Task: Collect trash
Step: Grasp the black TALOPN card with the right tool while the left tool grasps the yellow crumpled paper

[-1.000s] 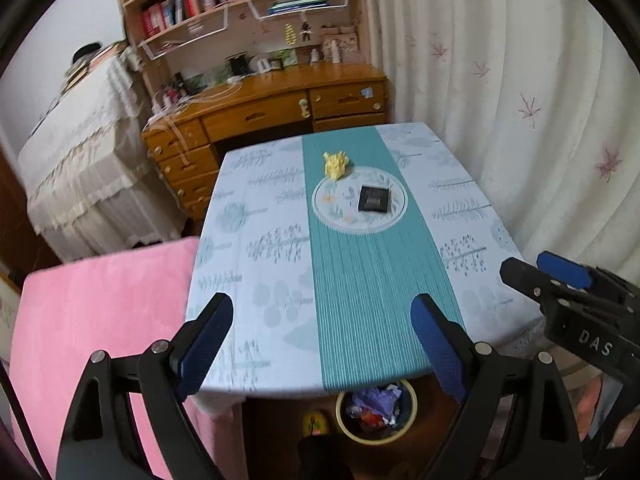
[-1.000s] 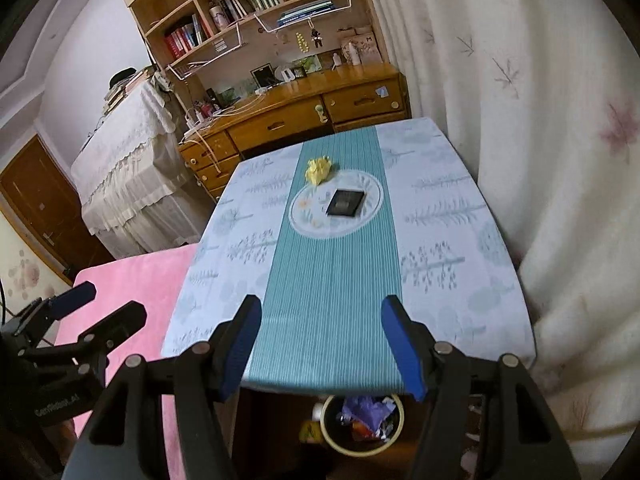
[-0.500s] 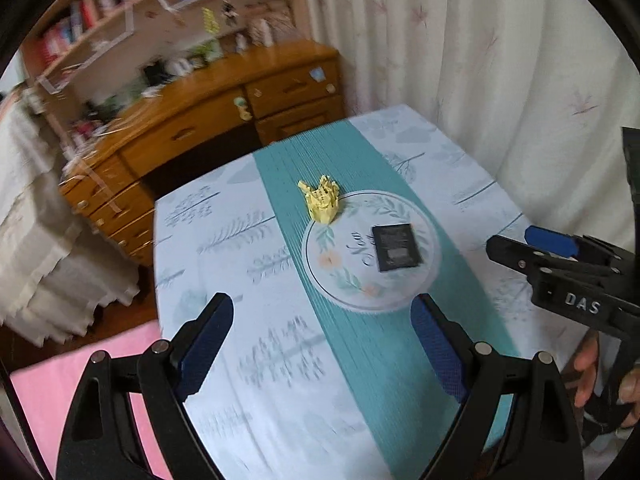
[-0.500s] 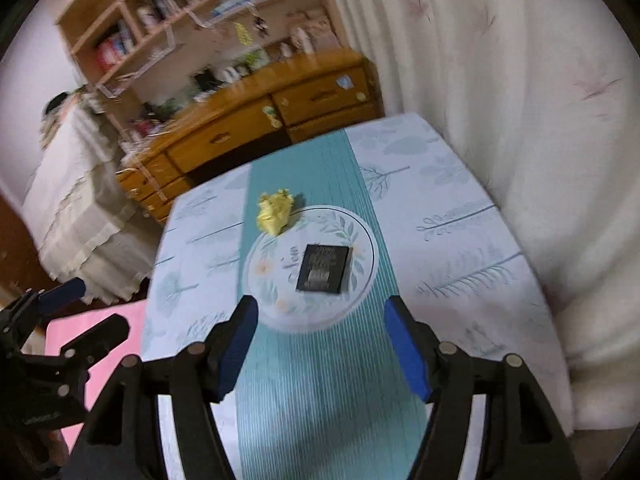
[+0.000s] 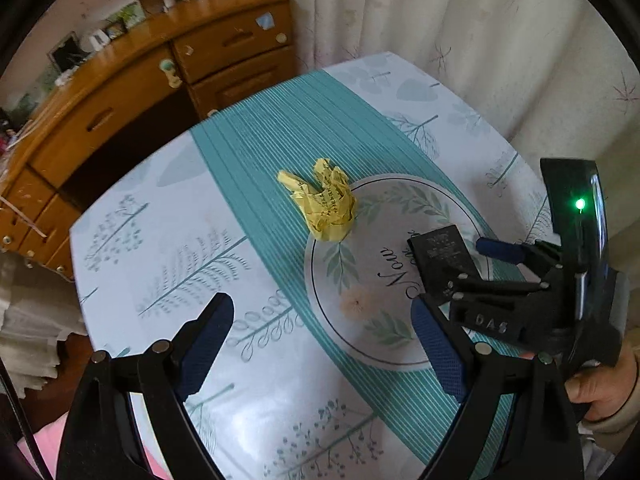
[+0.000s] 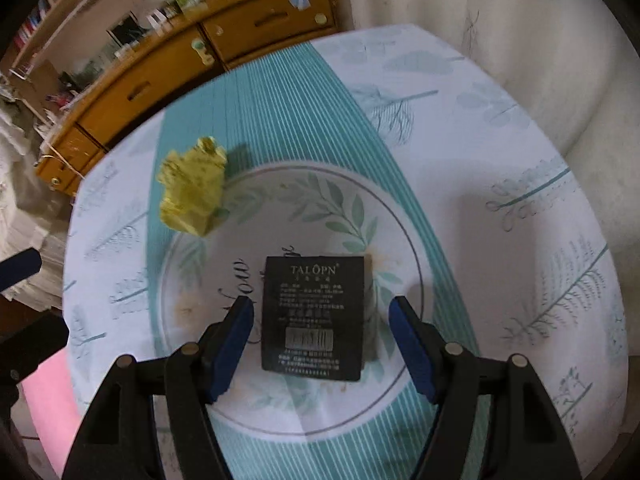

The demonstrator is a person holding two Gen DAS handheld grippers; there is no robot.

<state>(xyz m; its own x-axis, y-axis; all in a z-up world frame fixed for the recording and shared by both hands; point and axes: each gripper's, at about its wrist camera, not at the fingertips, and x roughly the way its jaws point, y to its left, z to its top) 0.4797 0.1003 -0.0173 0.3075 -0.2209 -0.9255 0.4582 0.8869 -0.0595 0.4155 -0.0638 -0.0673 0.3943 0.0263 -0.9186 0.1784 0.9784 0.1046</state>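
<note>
A crumpled yellow paper ball point(image 5: 325, 202) lies on the teal runner at the rim of a round printed mat point(image 5: 360, 280); it also shows in the right wrist view point(image 6: 191, 188). A flat black packet point(image 6: 314, 316) lies on the mat point(image 6: 400, 208) and shows in the left wrist view point(image 5: 442, 258). My right gripper point(image 6: 322, 340) is open, low over the packet, with a finger on each side of it. My left gripper point(image 5: 322, 348) is open and empty above the table, short of the paper ball.
The table point(image 5: 160, 240) has a white leaf-print cloth with a teal runner point(image 5: 256, 136). A wooden desk with drawers point(image 5: 160, 76) stands behind it and a curtain point(image 5: 480, 32) hangs on the right. A pink surface point(image 6: 48, 392) lies at the lower left.
Both grippers have moved forward over the table and lower. The right one now straddles the black packet, and the left one has drawn closer to the yellow paper ball.
</note>
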